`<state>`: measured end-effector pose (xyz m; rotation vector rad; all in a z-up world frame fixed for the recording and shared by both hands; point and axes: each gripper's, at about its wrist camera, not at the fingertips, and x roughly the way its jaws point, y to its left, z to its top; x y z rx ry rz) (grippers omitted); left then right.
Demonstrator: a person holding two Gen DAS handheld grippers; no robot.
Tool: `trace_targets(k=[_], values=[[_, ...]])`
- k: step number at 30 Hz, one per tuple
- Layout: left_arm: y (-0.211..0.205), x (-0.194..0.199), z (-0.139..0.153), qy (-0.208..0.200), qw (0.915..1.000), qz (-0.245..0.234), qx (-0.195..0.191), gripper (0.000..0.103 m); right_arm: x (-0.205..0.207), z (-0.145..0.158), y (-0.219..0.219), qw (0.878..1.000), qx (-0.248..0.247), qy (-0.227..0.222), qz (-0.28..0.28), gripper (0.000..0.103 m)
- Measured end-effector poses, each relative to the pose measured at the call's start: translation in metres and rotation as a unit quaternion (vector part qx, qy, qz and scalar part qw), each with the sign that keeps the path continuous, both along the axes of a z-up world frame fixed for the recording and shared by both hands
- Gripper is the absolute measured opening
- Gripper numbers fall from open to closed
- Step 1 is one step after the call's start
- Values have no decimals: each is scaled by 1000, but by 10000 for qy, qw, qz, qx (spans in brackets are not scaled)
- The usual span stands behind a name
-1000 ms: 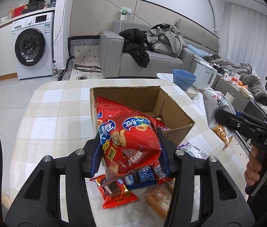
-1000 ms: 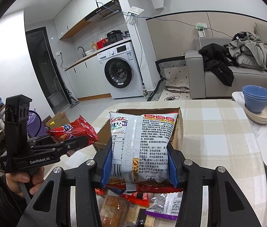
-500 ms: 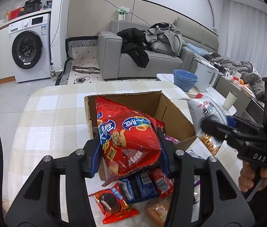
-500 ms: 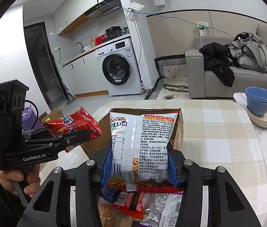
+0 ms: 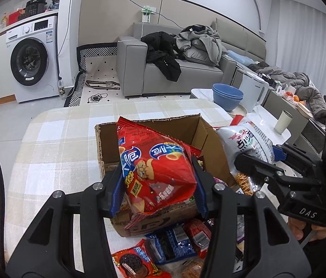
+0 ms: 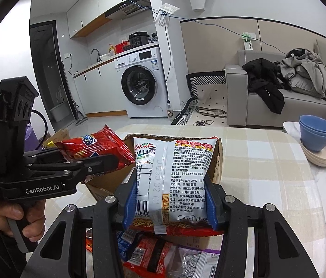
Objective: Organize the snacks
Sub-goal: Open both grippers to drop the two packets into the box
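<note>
Here the left gripper (image 5: pixel 158 183) has its jaws clamped on a red chip bag (image 5: pixel 156 169), gripped low on the bag so its top points toward 12 o'clock, over the near wall of the open cardboard box (image 5: pixel 206 136). The right gripper (image 6: pixel 168 202) is likewise clamped on a white bag of stick snacks (image 6: pixel 174 173), held upright just in front of the same box (image 6: pixel 218 159), whose rim shows at 12 o'clock behind it. In the left wrist view the white bag hangs at about 3 o'clock of the red one, near but not touching.

To land both well, I would lower one bag at a time: carry the red bag past the near wall, tip it flat, then part the jaws only once it sits inside. More packets, among them a chocolate cookie pack (image 5: pixel 132 261), lie loose on the checked tabletop (image 5: pixel 58 153) at 6 o'clock, still outside the box.
</note>
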<state>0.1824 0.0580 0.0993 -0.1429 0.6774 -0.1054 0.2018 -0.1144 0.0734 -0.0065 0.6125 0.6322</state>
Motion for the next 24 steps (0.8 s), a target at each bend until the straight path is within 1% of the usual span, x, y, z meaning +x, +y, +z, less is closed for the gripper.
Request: trace_targets(k=[8,24], values=[[-8,12,-4,8,10000,-35,82,47,10,-7,5,9999,-94,-37,-32,49],[-13,48,-30,315,9995,-40,57,47,28,-15,13,9998,-204,-17,-1,49]])
